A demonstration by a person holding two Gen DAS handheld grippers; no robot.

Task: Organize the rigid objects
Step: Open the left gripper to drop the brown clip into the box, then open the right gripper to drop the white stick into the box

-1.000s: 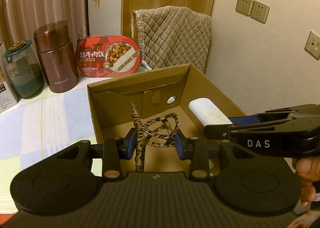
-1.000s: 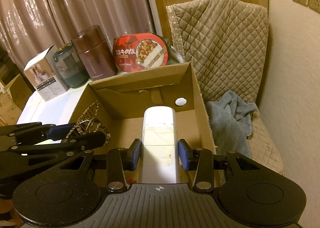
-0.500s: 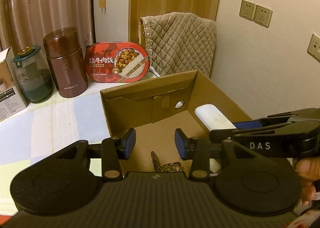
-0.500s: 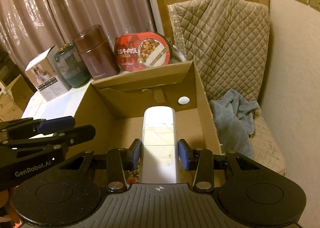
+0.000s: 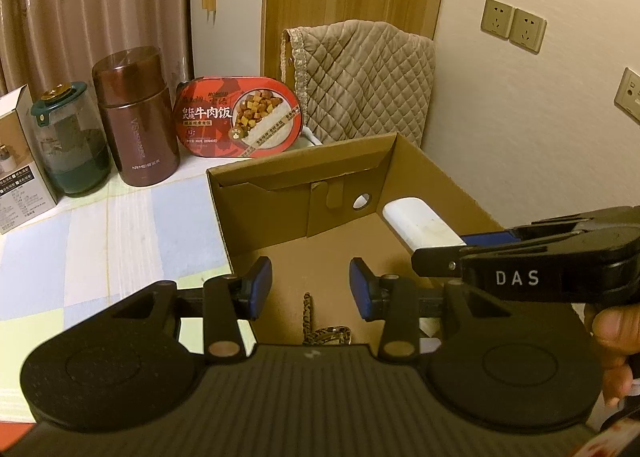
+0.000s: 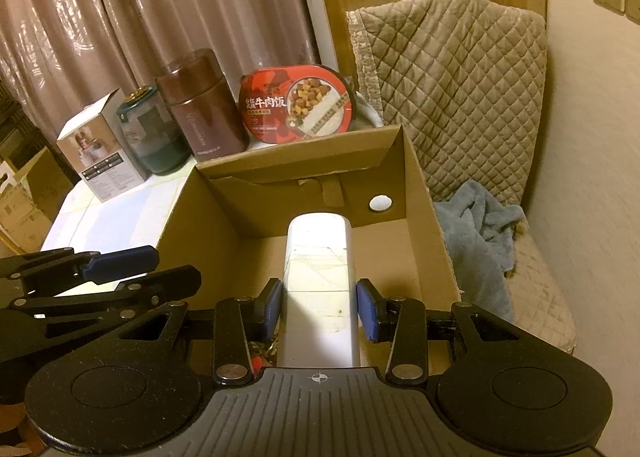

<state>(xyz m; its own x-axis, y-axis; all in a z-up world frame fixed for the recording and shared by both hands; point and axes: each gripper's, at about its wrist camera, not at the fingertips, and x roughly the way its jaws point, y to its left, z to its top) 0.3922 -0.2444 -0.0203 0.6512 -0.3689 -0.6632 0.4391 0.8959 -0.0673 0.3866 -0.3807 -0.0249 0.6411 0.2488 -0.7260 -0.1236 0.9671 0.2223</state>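
We look down over both tools into an open cardboard box (image 5: 432, 173) that stands on the bench (image 5: 120, 225), which is covered in a cloth of pale blue, white and green checks.

Our left gripper (image 5: 310, 289) hangs over the near part of the box with its jaws parted and nothing between the blue pads (image 5: 256, 289). Directly below that gap, at 6 o'clock in the left wrist view, a leopard-print band (image 5: 316, 327) lies on the box floor, clear of the pads; only a short length of it shows above the tool's body.

Our right gripper (image 6: 320, 305) has its jaws closed on a white cylinder (image 6: 320, 257), both blue pads (image 6: 366, 309) pressed to its sides. The cylinder points away from us toward 12 o'clock, its far rounded end near the back wall of the box, just left of a round hole (image 6: 380, 203) in that wall. From the left wrist view the same cylinder sits at the right side of the box, at about 2 o'clock, with the right tool's finger reaching in over it and a hand (image 5: 612, 333) behind.

Beyond the box, from 10 to 12 o'clock, stand a white carton (image 6: 96, 153), a green-lidded jar (image 6: 154, 137), a brown canister (image 6: 200, 105) and a red meal tray (image 6: 298, 105) propped on edge. A quilted chair (image 6: 460, 89) with a blue towel (image 6: 476, 233) on its seat is at 2 o'clock.
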